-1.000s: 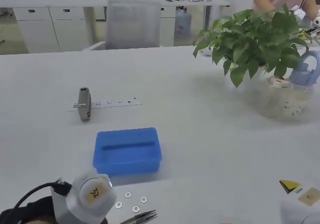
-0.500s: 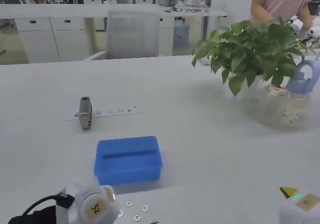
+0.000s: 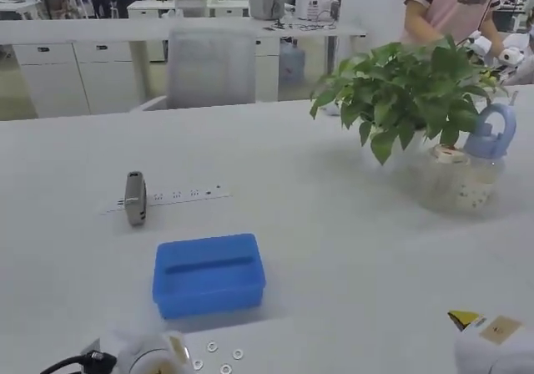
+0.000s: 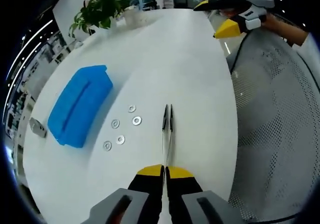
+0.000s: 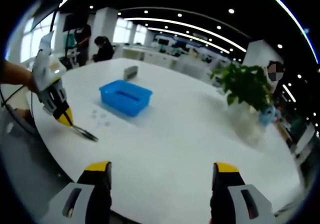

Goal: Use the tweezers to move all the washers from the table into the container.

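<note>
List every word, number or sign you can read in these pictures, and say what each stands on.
Nothing can be read.
The tan label on the right tool: too blurred to read.
The dark marks on the white power strip: too small to tell.

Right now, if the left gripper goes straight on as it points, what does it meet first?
Looks free: past the tweezers in the left gripper is bare table; the washers lie left of that line. Height unclear.
</note>
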{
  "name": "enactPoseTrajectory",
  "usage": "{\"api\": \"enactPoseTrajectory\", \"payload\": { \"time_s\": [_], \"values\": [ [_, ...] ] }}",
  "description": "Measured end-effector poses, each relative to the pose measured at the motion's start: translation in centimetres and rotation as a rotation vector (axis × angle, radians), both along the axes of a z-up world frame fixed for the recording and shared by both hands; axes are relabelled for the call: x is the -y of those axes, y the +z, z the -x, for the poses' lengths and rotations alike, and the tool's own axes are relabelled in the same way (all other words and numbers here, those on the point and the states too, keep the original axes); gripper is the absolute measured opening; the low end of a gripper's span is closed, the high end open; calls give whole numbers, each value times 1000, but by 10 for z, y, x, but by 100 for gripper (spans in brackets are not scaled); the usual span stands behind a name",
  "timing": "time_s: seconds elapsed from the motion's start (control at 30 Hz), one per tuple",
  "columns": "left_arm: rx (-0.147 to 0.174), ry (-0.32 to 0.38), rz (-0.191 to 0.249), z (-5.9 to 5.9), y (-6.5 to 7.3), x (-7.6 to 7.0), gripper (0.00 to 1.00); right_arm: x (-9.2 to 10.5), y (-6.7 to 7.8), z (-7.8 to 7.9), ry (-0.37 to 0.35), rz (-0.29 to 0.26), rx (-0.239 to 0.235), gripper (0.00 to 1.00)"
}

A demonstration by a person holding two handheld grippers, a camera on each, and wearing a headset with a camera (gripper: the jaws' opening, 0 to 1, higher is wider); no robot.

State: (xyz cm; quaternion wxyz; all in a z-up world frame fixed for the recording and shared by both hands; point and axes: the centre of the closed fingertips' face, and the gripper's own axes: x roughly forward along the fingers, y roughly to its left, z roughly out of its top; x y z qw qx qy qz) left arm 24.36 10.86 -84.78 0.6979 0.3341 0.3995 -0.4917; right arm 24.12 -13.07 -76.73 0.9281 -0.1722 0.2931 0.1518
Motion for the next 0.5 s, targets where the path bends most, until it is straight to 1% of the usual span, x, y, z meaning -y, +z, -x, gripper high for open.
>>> {"api": "enactPoseTrajectory", "payload": {
  "time_s": [0.03, 0.1, 0.13, 0.17, 0.2, 0.27, 0.3, 0.33, 0.37, 0.43, 0.47, 0.5],
  "values": [
    [-3, 15, 14, 1, 4, 0, 0, -4, 1, 1, 20, -5, -4, 77],
    [1, 25, 38, 3, 15, 0, 0, -19, 0, 4, 83, -32, -31, 71],
    [9, 35, 56, 2, 22, 0, 0, -26, -4, 7, 122, -39, -67, 68],
    [11, 47, 65, 2, 26, 0, 0, -34, -7, 9, 161, -46, -100, 63],
    [12, 71, 83, 1, 32, 0, 0, -43, -12, 11, 202, -58, -144, 60],
    [7, 92, 111, 1, 39, 0, 0, -60, -10, 6, 253, -85, -139, 56],
    [-1, 103, 132, 1, 44, 0, 0, -75, -8, 4, 290, -123, -151, 55],
    [-3, 107, 146, 1, 47, 1, 0, -86, -8, 3, 312, -153, -166, 54],
    [-3, 111, 154, 1, 50, 1, 0, -101, -8, 1, 351, -186, -182, 52],
    [1, 120, 169, 0, 57, 0, 0, -119, -8, -2, 411, -202, -196, 49],
    [2, 122, 173, 0, 60, 0, 0, -128, -9, -3, 448, -206, -207, 46],
    [4, 123, 182, -1, 63, 1, 0, -143, -12, -4, 499, -209, -228, 44]
  ]
}}
